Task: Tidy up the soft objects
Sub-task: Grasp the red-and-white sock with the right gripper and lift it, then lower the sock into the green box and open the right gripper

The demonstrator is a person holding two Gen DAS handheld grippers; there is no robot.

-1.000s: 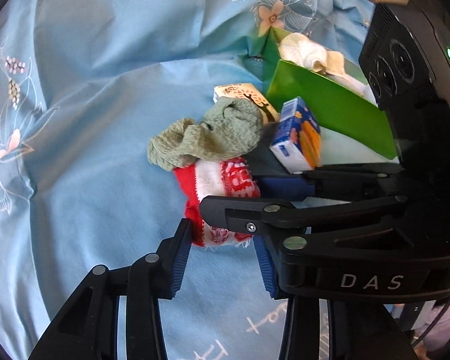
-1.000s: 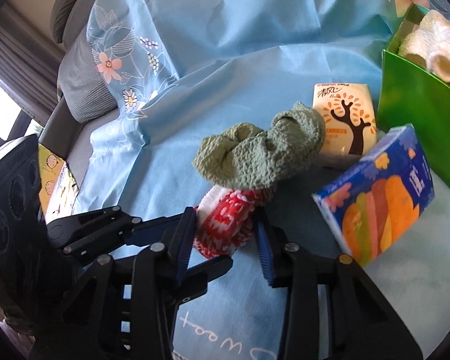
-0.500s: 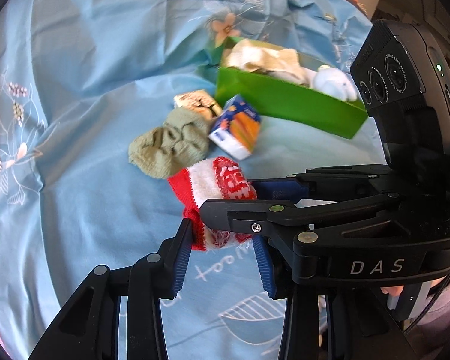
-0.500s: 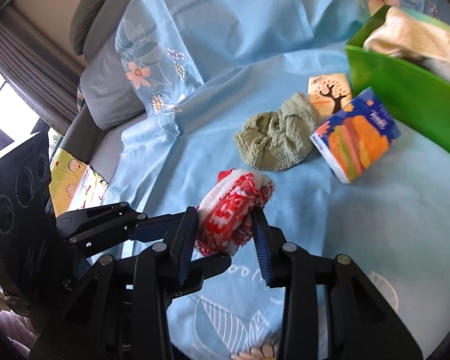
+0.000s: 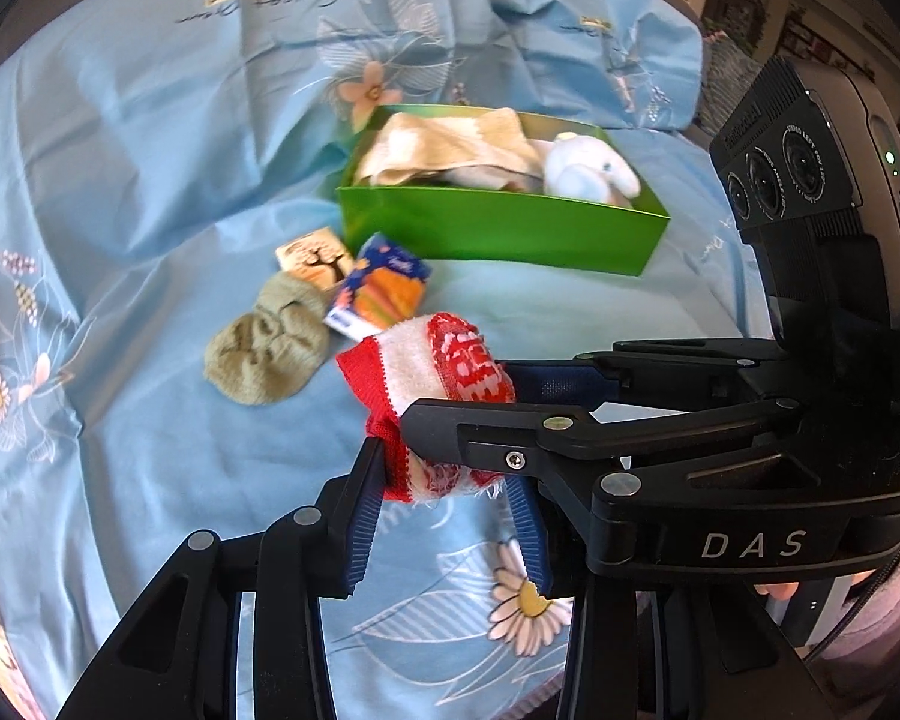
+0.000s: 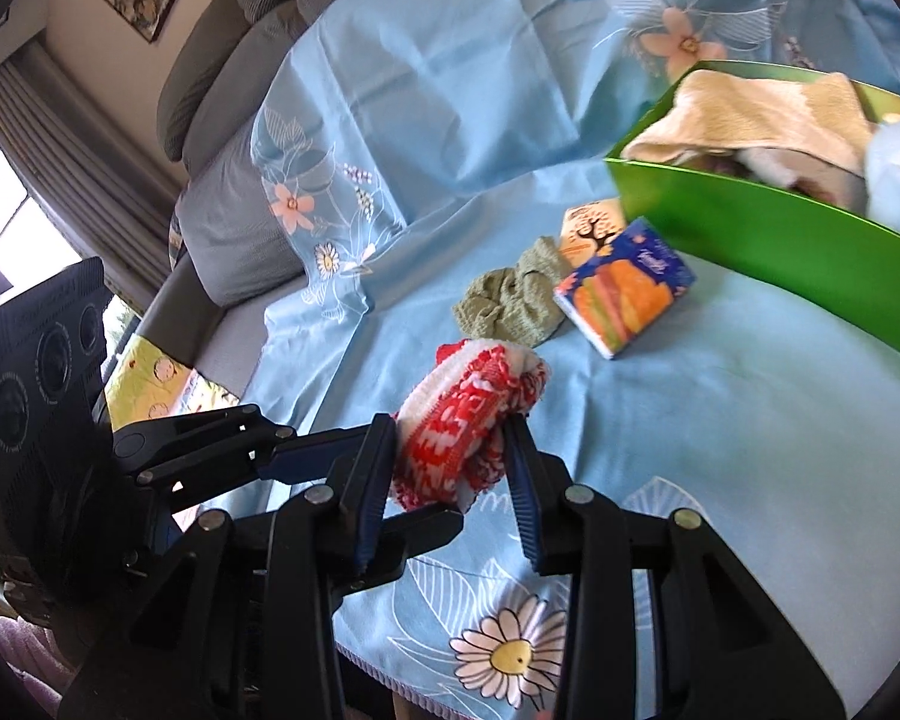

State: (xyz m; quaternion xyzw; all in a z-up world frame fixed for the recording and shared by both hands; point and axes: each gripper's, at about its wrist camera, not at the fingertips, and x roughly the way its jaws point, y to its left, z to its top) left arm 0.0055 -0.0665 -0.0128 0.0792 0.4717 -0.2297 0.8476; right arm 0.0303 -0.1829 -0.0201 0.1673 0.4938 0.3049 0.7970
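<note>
Spread across the whole frame: light blue floral sheet (image 5: 150, 180). Upper centre: green box (image 5: 498, 228). Centre, raised off the sheet: red-and-white sock (image 5: 426, 360), pinched at its lower end by left gripper (image 5: 444, 498), clamped at the other by right gripper (image 6: 456, 474).

The left gripper (image 5: 444, 480) and the right gripper (image 6: 453, 462) both point steeply downward, each with its blue-padded jaws pressed on an end of the same red-and-white sock (image 5: 432, 372). The two grippers cross, the right one's fingers lying over the left one's fingertips.
</note>
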